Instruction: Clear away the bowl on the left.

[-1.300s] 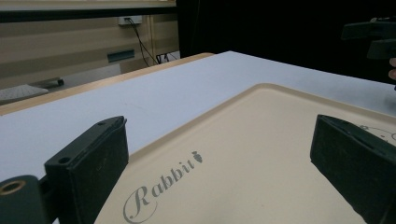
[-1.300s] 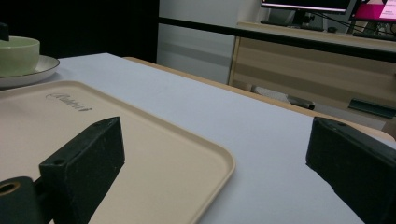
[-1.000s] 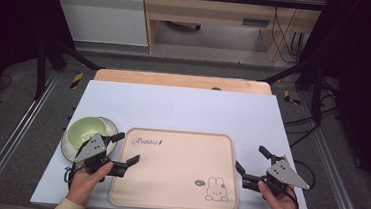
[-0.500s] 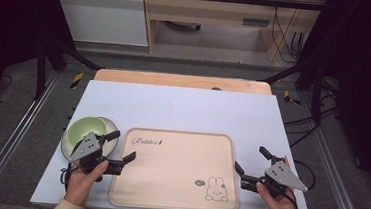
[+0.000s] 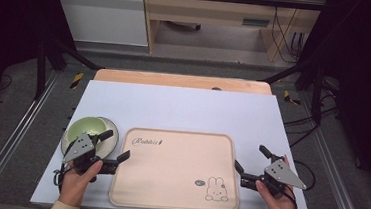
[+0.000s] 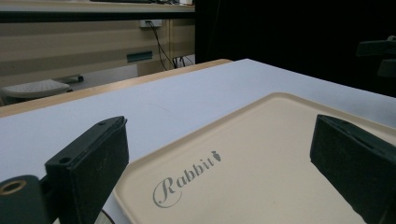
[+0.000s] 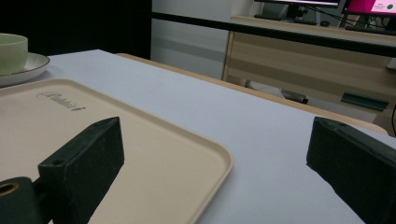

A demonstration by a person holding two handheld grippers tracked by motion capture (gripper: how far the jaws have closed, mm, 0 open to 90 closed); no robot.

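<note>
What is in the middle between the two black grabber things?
The beige plastic tray with the rabbit picture lies between the left gripper and right gripper. Its surface is bare, as the high view shows.

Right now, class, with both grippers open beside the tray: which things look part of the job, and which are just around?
Likely in the job:
tray
green bowl on its plate
left gripper
right gripper

Just around:
table
cables on the floor behind
</note>
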